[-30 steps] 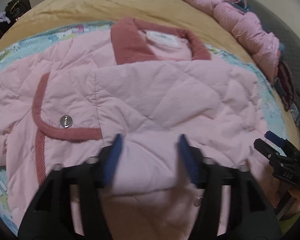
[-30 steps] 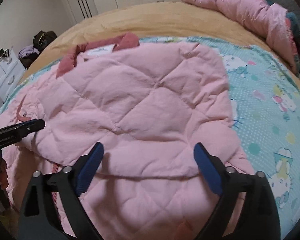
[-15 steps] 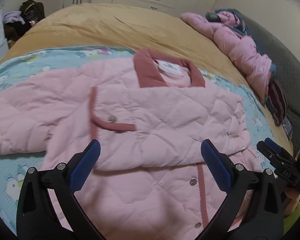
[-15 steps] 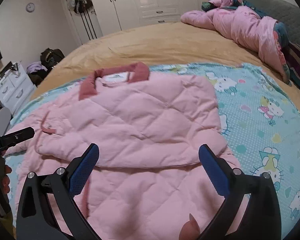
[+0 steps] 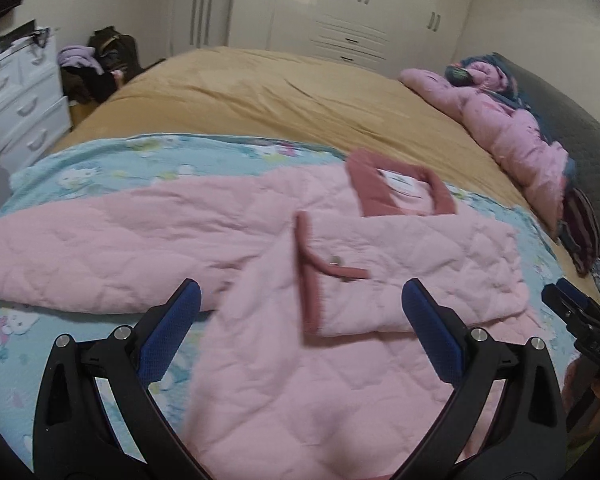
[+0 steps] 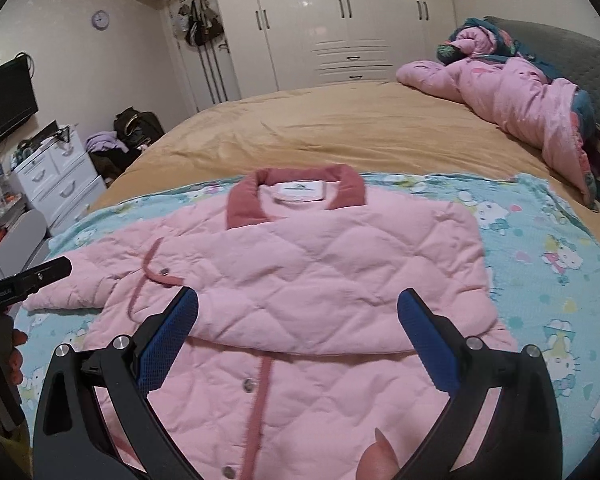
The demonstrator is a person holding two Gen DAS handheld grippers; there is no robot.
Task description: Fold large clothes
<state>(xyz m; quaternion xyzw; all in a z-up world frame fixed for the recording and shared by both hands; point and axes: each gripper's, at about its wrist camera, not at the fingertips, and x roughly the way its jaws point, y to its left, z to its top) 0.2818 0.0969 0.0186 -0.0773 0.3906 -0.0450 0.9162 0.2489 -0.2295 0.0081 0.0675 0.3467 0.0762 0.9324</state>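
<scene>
A pink quilted jacket point(image 5: 380, 248) with a darker pink collar point(image 6: 296, 188) lies front up on a light-blue cartoon sheet point(image 6: 560, 260). One sleeve is folded across its chest, its cuff point(image 5: 332, 264) trimmed in dark pink with a snap. The other sleeve point(image 5: 100, 248) stretches flat to the left. My left gripper point(image 5: 300, 320) hovers above the jacket's lower front, open, with nothing between its blue pads. My right gripper point(image 6: 298, 336) hangs over the hem side, also open and holding nothing. Each gripper shows at the edge of the other's view: left gripper point(image 6: 24, 280), right gripper point(image 5: 580, 320).
The sheet covers part of a tan bedspread point(image 5: 280, 92). A bunched pink duvet point(image 6: 520, 96) lies at the far right by the grey headboard point(image 6: 580, 64). White drawers point(image 5: 20, 92), bags point(image 6: 136, 128) and a wardrobe point(image 6: 340, 20) stand beyond the bed. A fingertip point(image 6: 380, 456) shows at the bottom.
Both grippers have drawn back and risen from the jacket, so more of the bed and room shows. The left jaws widened from a narrow gap over the fabric to fully open.
</scene>
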